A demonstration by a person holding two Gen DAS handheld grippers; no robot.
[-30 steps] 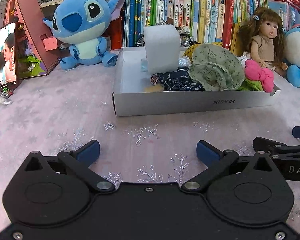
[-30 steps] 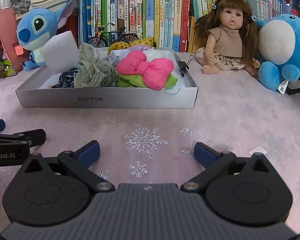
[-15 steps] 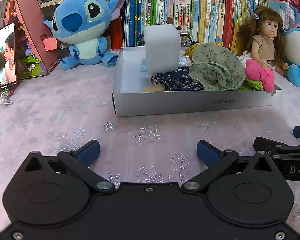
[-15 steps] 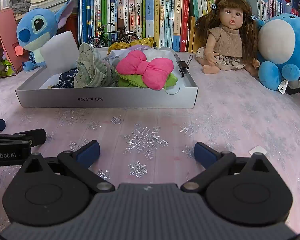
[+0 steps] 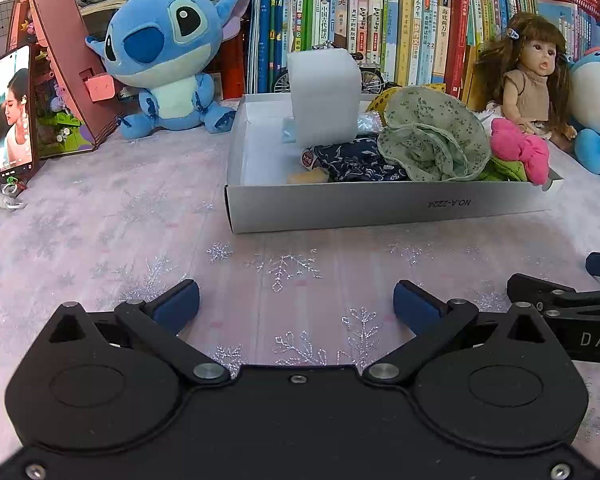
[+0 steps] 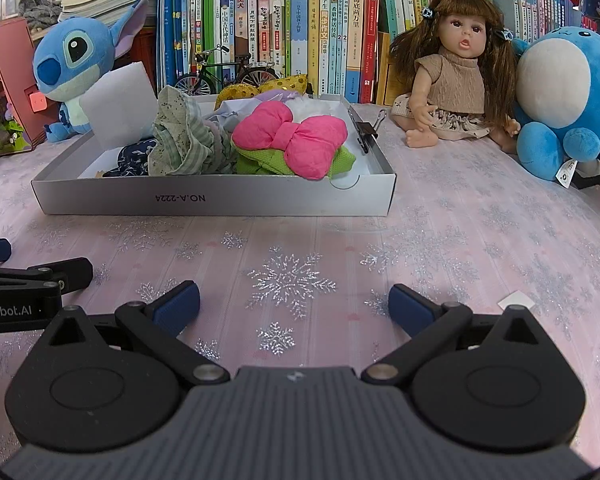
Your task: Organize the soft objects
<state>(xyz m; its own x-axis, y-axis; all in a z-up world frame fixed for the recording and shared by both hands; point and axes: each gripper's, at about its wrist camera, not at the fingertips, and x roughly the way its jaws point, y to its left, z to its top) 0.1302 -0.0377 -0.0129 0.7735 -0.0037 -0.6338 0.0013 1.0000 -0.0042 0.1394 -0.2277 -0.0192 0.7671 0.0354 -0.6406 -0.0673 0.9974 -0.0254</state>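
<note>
Ahead of both claws sits the shallow white box [image 6: 216,199], already heaped with soft things: a pink bow cushion [image 6: 290,136] on something green, a rumpled floral cloth [image 5: 434,140], a dark patterned fabric [image 5: 356,162] and a white foam block [image 5: 322,96] standing at the far side. They look gathered there to keep them together, so the sorting seems nearly done. The left claw [image 5: 296,302] and right claw [image 6: 294,304] hover low over the counter [image 6: 480,240], short of the box, jaws spread wide, holding and touching nothing.
</note>
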